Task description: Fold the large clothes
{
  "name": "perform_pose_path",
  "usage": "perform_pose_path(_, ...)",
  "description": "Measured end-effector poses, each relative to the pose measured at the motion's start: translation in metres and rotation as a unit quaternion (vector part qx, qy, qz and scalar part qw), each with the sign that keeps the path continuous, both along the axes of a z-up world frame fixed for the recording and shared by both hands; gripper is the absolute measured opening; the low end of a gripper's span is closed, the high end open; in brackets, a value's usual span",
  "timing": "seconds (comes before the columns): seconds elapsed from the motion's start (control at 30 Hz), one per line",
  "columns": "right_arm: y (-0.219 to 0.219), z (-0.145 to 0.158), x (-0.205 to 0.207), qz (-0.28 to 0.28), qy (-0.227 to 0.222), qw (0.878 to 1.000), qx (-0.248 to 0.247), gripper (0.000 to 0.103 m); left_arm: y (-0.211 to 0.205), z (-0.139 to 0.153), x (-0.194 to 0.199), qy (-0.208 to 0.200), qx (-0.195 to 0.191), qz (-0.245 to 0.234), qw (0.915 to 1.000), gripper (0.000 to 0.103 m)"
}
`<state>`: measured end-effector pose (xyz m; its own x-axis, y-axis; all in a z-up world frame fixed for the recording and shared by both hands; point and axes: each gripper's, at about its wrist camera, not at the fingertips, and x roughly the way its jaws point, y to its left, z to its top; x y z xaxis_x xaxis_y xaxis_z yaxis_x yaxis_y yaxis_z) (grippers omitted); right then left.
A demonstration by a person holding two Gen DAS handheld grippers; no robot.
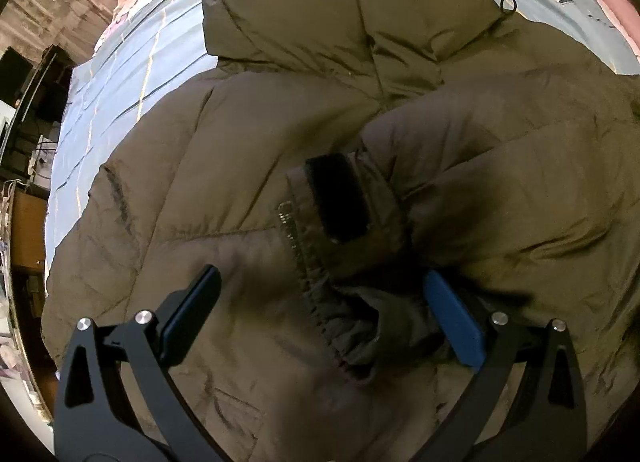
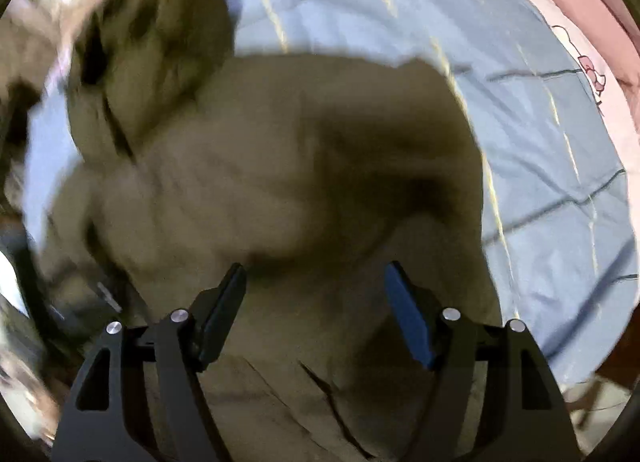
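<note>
Olive puffer jacket (image 1: 248, 165) was spread out on the bed's blue checked sheet (image 1: 120, 73), with one sleeve cuff (image 1: 340, 221) folded in across the body. Left gripper (image 1: 322, 294) hung right over that cuff, fingers wide apart and holding nothing. Right gripper (image 2: 316, 286) was open and empty too, above the jacket, though that view was pretty blurry.

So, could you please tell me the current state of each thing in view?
Olive puffer jacket: spread on the bed, one sleeve folded across its body.
Sleeve cuff: lying on the jacket, ungripped.
Left claw: open, empty.
Right claw: open, empty.
Blue checked bedsheet: under the jacket.
</note>
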<state>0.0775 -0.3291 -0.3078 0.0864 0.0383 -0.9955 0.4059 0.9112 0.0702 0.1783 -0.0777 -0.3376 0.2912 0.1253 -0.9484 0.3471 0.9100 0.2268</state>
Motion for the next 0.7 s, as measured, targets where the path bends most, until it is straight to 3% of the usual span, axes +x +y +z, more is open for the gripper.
perform_pose_path(0.1, 0.002, -0.036, -0.006, -0.006, 0.050, 0.999, 0.017, 0.077, 0.001, 0.000, 0.000, 0.001, 0.003, -0.002, 1.0000, 0.101)
perform_pose_path(0.17, 0.006, -0.034, -0.003, 0.010, 0.059, 0.998, 0.009, 0.078, -0.003, -0.002, -0.005, 0.003, 0.003, 0.001, 1.0000, 0.101)
perform_pose_path(0.23, 0.006, -0.016, 0.002, 0.006, 0.035, 0.999, 0.033, 0.078, -0.002, 0.000, -0.006, 0.002, 0.004, 0.002, 1.0000, 0.101)
perform_pose_path(0.3, 0.006, 0.011, 0.010, 0.006, -0.035, 0.997, 0.066, 0.078, 0.000, 0.001, -0.004, 0.001, 0.004, 0.001, 1.0000, 0.101)
perform_pose_path(0.4, 0.015, 0.033, 0.033, 0.027, -0.093, 0.995, -0.005, 0.078, 0.000, -0.001, -0.005, 0.003, 0.003, 0.003, 1.0000, 0.101)
perform_pose_path(0.5, 0.026, -0.001, 0.055, 0.050, -0.046, 0.996, -0.062, 0.078, 0.003, -0.001, -0.004, 0.007, 0.001, 0.005, 1.0000, 0.101)
perform_pose_path(0.6, 0.025, -0.035, 0.064, 0.058, -0.017, 0.996, -0.073, 0.083, 0.020, 0.023, -0.002, -0.020, -0.017, 0.017, 0.9995, 0.101)
perform_pose_path(0.7, 0.025, -0.023, 0.066, 0.049, -0.026, 0.997, -0.054, 0.083, 0.070, 0.066, 0.004, -0.069, -0.074, 0.074, 0.9921, 0.101)
